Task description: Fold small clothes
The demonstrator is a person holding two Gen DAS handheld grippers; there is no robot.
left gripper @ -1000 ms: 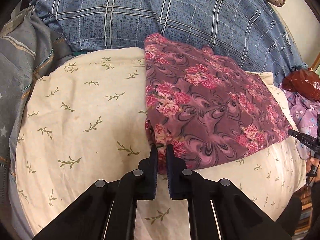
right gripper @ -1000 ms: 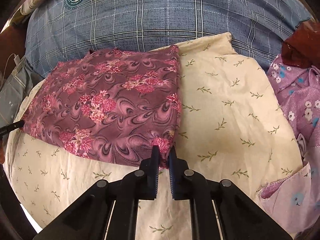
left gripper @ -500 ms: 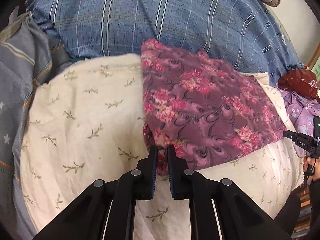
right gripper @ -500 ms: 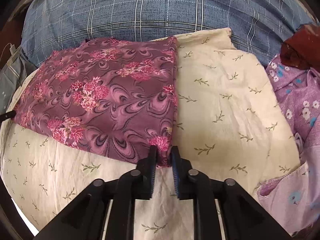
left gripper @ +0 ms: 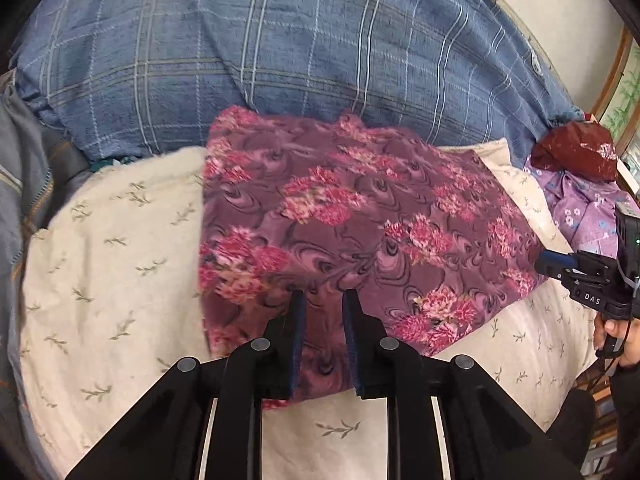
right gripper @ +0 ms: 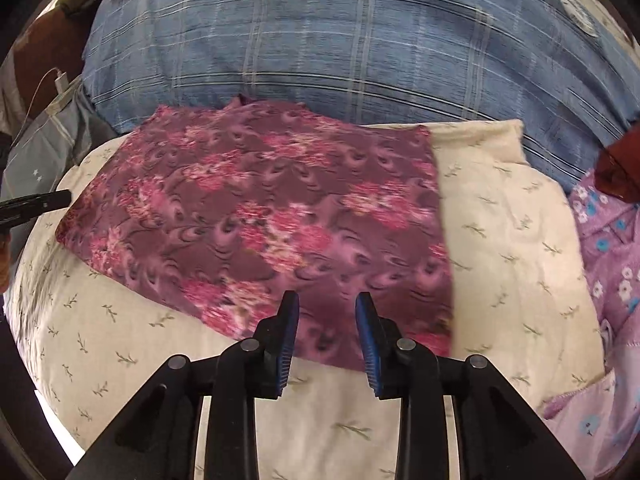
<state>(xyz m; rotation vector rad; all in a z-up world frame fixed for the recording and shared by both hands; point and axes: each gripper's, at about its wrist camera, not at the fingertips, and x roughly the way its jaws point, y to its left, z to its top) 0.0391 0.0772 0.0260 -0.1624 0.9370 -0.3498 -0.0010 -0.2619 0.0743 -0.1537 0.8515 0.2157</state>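
A folded maroon cloth with pink flowers lies flat on a cream leaf-print sheet; it also shows in the right wrist view. My left gripper is open over the cloth's near edge, jaws apart with nothing between them. My right gripper is open over the cloth's near right corner, also empty. The right gripper shows at the right edge of the left wrist view. The left gripper's tip shows at the left edge of the right wrist view.
A blue plaid blanket lies behind the cloth. A lilac flowered garment lies to the right, with a dark red bag beyond it. Grey fabric lies at the left.
Both grippers were shut on the cloth's near corners; both have let go and opened. Both have moved forward over the cloth, which now lies flat.
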